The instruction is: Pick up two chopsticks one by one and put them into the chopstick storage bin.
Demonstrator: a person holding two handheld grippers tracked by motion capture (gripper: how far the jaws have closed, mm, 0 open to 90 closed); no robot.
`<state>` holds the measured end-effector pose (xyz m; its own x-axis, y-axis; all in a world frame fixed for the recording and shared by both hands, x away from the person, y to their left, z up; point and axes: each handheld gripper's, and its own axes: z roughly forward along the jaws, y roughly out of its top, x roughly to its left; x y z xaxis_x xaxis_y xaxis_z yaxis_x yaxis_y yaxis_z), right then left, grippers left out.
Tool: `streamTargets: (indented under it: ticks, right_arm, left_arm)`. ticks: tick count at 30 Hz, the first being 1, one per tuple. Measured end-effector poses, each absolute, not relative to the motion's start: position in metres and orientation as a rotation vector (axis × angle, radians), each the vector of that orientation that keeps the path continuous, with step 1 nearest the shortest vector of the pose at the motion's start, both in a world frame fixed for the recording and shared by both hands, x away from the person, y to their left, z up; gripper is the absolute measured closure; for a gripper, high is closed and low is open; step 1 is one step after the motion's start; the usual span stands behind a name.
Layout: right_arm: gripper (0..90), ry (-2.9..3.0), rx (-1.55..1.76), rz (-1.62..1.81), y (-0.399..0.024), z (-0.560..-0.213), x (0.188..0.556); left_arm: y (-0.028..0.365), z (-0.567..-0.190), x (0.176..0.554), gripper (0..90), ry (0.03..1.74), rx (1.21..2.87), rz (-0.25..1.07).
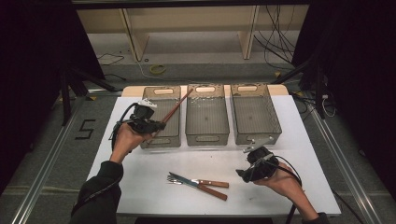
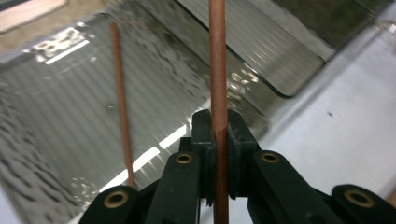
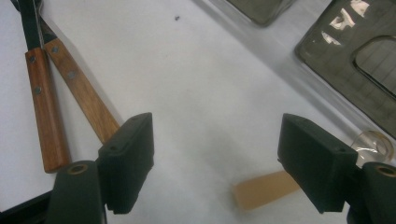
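Our left gripper [image 1: 159,125] pinches a brown chopstick [image 1: 176,108] tight between its jaws, holding it slanted above the left bin [image 1: 161,139]. In the left gripper view a second chopstick [image 2: 121,98] lies on that bin's floor. Our right gripper [image 1: 239,173] hangs with jaws spread wide and nothing between them, just beside a knife [image 1: 212,191] and a fork [image 1: 205,182] lying on the white table [image 1: 140,186].
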<state>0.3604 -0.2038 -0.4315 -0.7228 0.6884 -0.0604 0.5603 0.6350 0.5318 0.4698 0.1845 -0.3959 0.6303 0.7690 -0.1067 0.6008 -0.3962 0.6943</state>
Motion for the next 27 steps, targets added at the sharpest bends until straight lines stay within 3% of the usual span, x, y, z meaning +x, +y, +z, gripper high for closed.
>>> streamTargets:
  ticks: [12,27]
  right_arm:
    - [27.9,2.609,1.009,0.714,-0.205,-0.434,0.356]
    - [27.9,2.611,1.005,0.722,-0.205,-0.433,0.356]
  left_arm:
    - [0.200,-0.406,0.501,84.0,1.209,2.074,0.326]
    - [0.208,-0.423,0.515,83.7,1.304,2.059,0.310]
